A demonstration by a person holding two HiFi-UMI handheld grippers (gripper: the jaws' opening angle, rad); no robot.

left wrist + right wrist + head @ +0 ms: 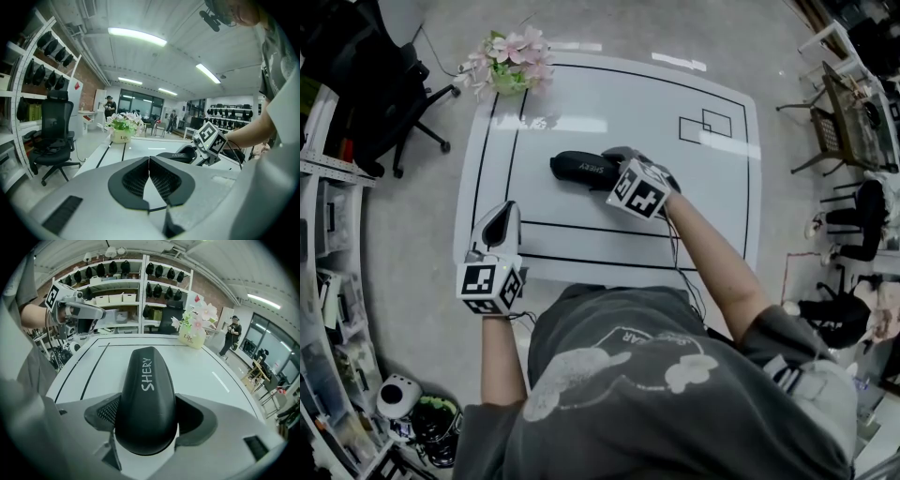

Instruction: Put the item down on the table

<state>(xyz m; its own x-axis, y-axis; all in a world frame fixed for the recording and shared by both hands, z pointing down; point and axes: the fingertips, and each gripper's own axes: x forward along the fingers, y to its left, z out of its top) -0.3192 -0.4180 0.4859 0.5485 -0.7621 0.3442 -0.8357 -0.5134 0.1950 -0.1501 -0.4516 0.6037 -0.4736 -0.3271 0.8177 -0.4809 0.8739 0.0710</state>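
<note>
A black oblong case (579,166) lettered "SHERY" lies lengthwise near the middle of the white table (581,112). My right gripper (614,167) comes at it from the right and is shut on its near end. In the right gripper view the case (146,390) fills the space between both pads and points away over the table top. Whether it rests on the surface or hangs just above it I cannot tell. My left gripper (504,214) hovers at the table's near left, shut and empty, its pads (159,180) meeting. From there the case (176,156) shows to the right.
A pot of pink flowers (508,66) stands at the far left corner of the table. Black lines and two small rectangles (705,127) are drawn on the top. A black office chair (384,84) and shelving (328,281) stand left of the table, more chairs to the right.
</note>
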